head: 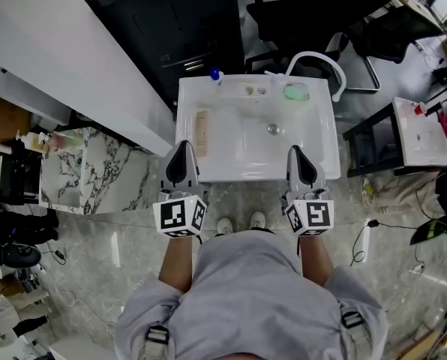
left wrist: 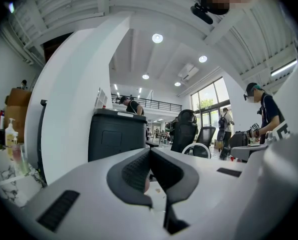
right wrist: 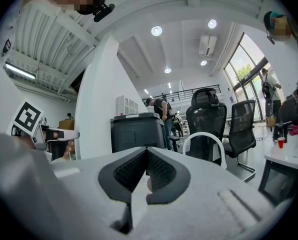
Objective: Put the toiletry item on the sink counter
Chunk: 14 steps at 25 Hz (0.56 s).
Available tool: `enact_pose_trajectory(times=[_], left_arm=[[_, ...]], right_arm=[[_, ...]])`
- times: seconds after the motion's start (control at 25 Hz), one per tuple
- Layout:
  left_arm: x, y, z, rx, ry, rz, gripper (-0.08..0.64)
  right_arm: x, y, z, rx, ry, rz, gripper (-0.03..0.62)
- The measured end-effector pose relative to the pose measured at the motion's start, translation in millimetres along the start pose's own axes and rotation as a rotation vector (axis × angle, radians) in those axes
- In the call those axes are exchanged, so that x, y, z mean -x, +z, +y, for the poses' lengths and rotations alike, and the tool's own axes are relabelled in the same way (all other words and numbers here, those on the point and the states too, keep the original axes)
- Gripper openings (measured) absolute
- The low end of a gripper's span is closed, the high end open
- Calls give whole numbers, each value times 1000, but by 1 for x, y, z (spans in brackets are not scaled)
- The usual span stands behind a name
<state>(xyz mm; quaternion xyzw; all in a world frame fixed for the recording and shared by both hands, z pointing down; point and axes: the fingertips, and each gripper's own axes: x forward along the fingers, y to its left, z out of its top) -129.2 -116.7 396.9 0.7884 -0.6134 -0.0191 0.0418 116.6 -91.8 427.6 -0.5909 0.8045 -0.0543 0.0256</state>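
A white sink counter (head: 321, 160) stands just in front of me, its basin with a drain (head: 273, 129) in the middle. On its left ledge lies a long beige toiletry item (head: 202, 132). Along the back rim stand a blue-capped bottle (head: 215, 75) and a round green item (head: 297, 92), with two small pieces between them. My left gripper (head: 183, 150) hovers at the counter's front left edge, shut and empty. My right gripper (head: 295, 153) is at the front right edge, also shut with nothing in it. The left gripper (left wrist: 149, 151) and right gripper (right wrist: 147, 150) point level over the sink.
A curved white faucet (head: 319, 60) rises at the back right. Behind the sink stands a black cabinet (head: 201, 21), with office chairs (head: 306, 10) beside it. A marble-topped stand (head: 96, 163) is at the left and a white side table (head: 422, 133) at the right. People stand far off.
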Motion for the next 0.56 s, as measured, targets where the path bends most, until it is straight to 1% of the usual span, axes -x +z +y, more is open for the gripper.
enact_pose_trajectory(times=[0.56], left_arm=[[6,-4,-3,4,-4,11,6]], right_arm=[[8,2,-1,0,-5,-7,-2]])
